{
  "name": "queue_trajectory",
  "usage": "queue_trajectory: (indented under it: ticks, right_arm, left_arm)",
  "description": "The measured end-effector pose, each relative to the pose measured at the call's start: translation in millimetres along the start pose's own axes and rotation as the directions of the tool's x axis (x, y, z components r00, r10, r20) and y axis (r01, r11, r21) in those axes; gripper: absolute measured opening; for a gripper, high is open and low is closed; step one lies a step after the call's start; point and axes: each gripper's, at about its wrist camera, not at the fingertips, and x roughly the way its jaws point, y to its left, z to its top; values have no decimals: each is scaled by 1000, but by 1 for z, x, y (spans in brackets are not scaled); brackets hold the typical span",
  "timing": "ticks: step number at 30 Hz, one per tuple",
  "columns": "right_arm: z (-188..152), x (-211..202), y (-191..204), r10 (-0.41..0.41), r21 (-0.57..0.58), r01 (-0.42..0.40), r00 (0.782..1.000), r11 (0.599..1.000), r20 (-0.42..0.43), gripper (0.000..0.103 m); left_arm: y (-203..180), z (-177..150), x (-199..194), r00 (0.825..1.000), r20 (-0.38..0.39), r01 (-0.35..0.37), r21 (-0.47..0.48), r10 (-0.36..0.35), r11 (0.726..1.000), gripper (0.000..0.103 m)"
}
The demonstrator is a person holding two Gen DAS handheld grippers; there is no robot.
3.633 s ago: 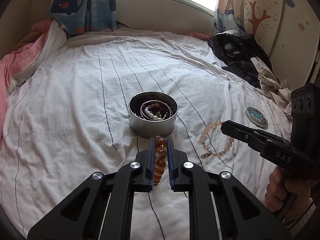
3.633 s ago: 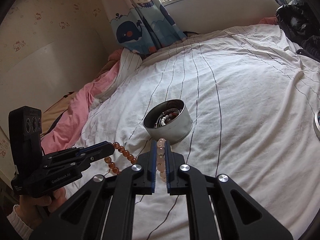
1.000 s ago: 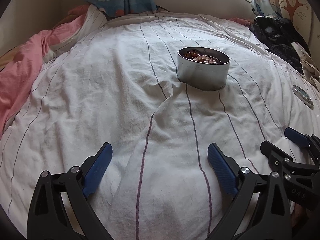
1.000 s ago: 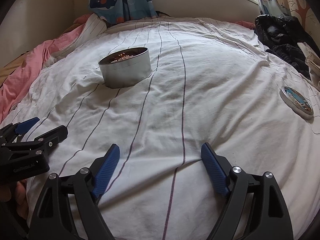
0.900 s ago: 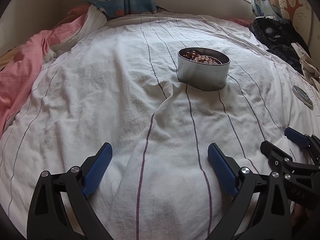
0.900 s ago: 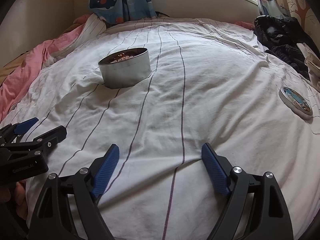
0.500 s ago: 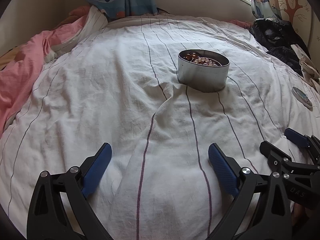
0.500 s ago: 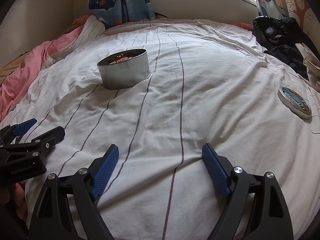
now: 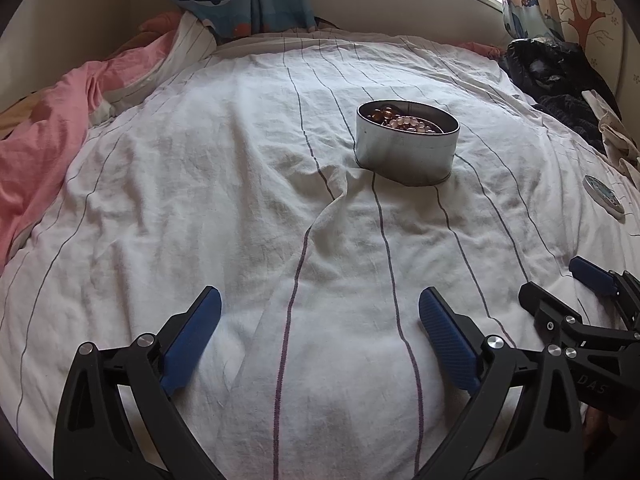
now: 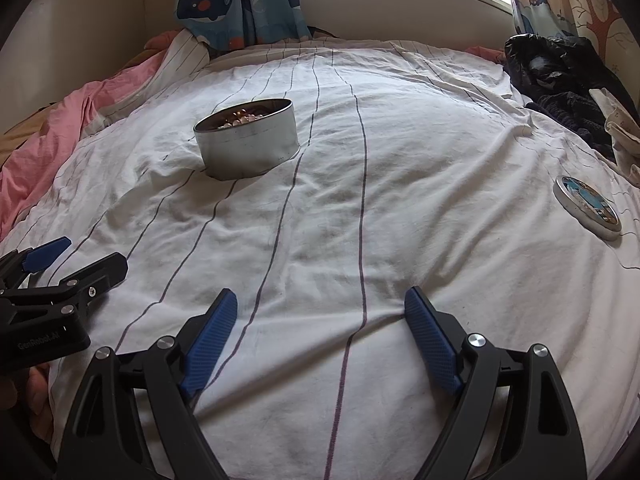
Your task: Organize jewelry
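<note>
Lid [image 10: 587, 208] right of tin [image 10: 248, 140]; dark clothes [image 10: 560, 80] beyond.

My left camera sits just behind my left fingers [image 9: 448, 336], low over the bed [image 9: 200, 200], angled down and forward toward the window wall. My right camera looks the same way past my right fingers [image 10: 430, 340], from a spot to the right. Both views share the bed's middle, the tin [image 9: 406, 150] farther ahead, and the lid [image 10: 588, 208] off right.
</note>
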Motion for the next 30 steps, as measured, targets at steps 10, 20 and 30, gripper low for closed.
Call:
queue_trajectory:
  ticks: [10, 20, 30]
  right_arm:
    - [2, 0, -3, -9, 1, 9, 1000, 1000, 5, 84]
    - [2, 0, -3, -9, 7, 9, 1000, 1000, 11, 85]
    - [2, -1, -3, -10, 7, 10, 1000, 1000, 12, 85]
  left_arm:
    - [-2, -1, 1, 1000, -3, -31, 1, 31, 1000, 95]
    - [-3, 0, 4, 999, -12, -40, 3, 40, 999, 95]
    - [-4, 0, 4, 999, -12, -44, 3, 44, 999, 95]
